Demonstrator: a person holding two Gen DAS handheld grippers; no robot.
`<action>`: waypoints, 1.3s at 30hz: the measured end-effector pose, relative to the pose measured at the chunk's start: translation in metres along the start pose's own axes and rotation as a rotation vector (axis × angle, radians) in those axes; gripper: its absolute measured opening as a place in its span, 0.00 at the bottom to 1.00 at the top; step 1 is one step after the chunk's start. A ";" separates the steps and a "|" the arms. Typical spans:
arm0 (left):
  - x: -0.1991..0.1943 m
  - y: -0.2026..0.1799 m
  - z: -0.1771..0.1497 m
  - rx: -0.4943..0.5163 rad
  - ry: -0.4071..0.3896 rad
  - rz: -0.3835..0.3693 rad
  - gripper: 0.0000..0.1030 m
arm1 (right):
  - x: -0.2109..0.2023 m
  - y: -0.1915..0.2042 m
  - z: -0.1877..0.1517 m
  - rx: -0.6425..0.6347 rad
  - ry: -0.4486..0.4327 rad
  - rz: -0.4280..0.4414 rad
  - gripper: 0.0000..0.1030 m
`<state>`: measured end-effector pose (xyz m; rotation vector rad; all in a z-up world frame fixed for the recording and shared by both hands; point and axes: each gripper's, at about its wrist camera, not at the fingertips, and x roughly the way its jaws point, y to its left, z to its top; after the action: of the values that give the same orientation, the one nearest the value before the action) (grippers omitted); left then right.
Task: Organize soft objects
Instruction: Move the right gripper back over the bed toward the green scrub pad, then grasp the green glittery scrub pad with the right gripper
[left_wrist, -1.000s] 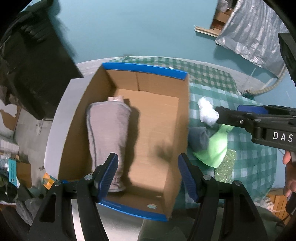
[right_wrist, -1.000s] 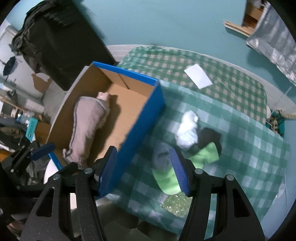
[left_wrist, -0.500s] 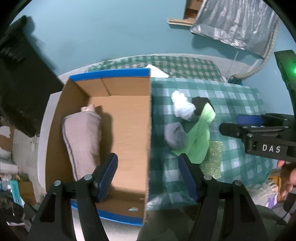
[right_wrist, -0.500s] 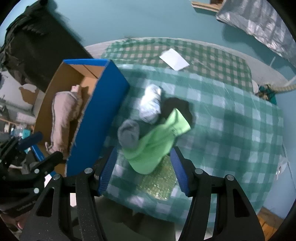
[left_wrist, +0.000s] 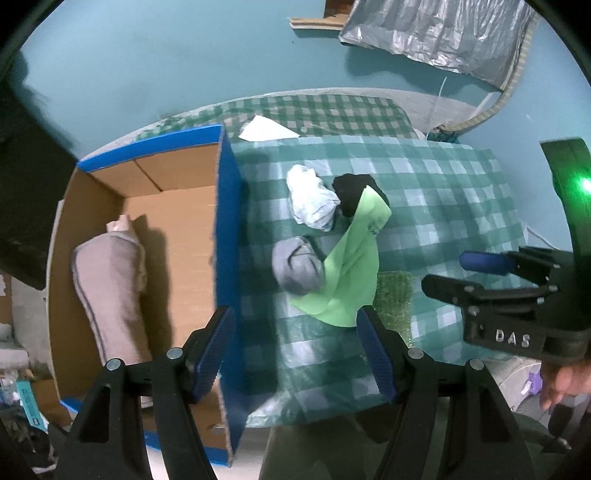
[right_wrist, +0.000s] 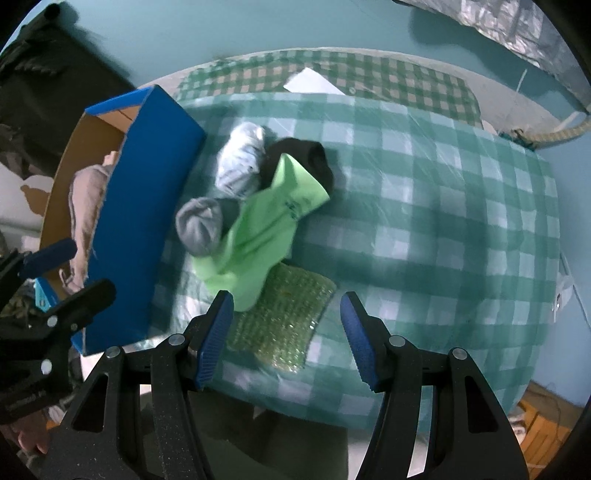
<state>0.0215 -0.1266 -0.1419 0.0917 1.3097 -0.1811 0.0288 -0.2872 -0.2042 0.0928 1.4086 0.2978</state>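
Note:
A blue-edged cardboard box (left_wrist: 225, 229) stands at the left of the checked table and holds a rolled grey-beige towel (left_wrist: 107, 295). Right of the box lie a grey sock ball (left_wrist: 297, 269), a white cloth bundle (left_wrist: 310, 201), a black bundle (left_wrist: 352, 194), a bright green cloth (left_wrist: 351, 273) and a glittery green pad (left_wrist: 393, 299). My left gripper (left_wrist: 295, 350) is open and empty above the box's right wall. My right gripper (right_wrist: 288, 339) is open and empty above the glittery pad (right_wrist: 284, 321); the green cloth (right_wrist: 258, 236) lies just beyond it.
A white paper (left_wrist: 264, 129) lies at the table's far side. The checked tablecloth (right_wrist: 443, 206) stretches to the right. A silver sheet (left_wrist: 436, 33) hangs on the teal wall. Dark clutter (right_wrist: 44, 85) stands left of the box.
Both grippers have moved right, away from the box and toward the pile of soft things. The left view now sits over the box's right wall. Both stayed open.

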 end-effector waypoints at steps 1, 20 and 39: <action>0.003 -0.002 0.001 -0.001 0.003 -0.003 0.68 | 0.000 -0.002 -0.002 0.003 0.002 -0.002 0.59; 0.054 0.012 0.007 -0.107 0.061 -0.015 0.71 | 0.037 -0.012 -0.017 0.003 0.065 -0.001 0.60; 0.061 0.022 0.000 -0.131 0.087 -0.018 0.75 | 0.098 -0.006 -0.028 -0.067 0.127 -0.159 0.60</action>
<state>0.0404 -0.1097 -0.2018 -0.0239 1.4060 -0.1074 0.0153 -0.2709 -0.3041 -0.0943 1.5205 0.2220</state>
